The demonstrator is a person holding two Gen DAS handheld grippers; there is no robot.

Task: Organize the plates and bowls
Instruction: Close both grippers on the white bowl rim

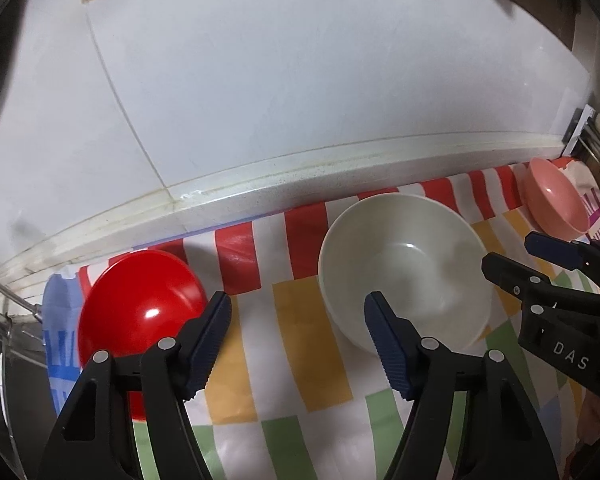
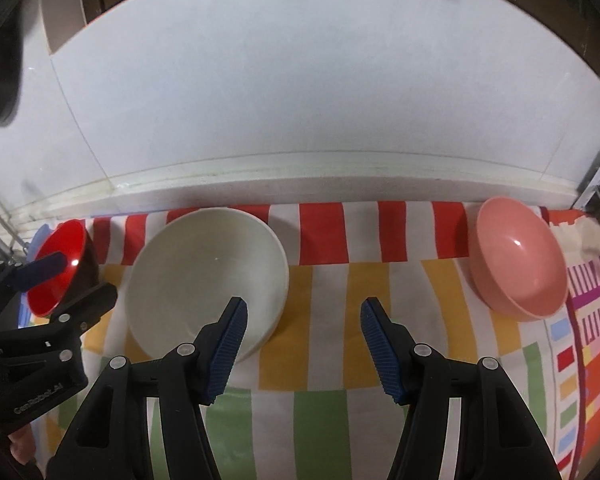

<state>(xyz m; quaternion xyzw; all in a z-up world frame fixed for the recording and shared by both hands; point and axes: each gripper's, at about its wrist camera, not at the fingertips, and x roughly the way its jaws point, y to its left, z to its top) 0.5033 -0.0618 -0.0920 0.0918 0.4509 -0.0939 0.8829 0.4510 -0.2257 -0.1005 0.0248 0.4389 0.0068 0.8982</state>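
Three bowls stand on a striped cloth (image 1: 312, 340). A red bowl (image 1: 140, 304) is at the left, a white bowl (image 1: 404, 268) in the middle and a pink bowl (image 1: 552, 200) at the far right. My left gripper (image 1: 298, 300) is open and empty, above the cloth between the red and white bowls. In the right wrist view my right gripper (image 2: 302, 306) is open and empty, between the white bowl (image 2: 208, 272) and the pink bowl (image 2: 520, 256). The red bowl (image 2: 60, 260) is at that view's left edge, behind the left gripper (image 2: 48, 280).
A white tiled wall (image 1: 300, 80) rises behind a pale counter ledge (image 1: 260, 196) at the cloth's far edge. Metal rack parts show at the far left (image 1: 4, 320) and far right (image 1: 596, 136).
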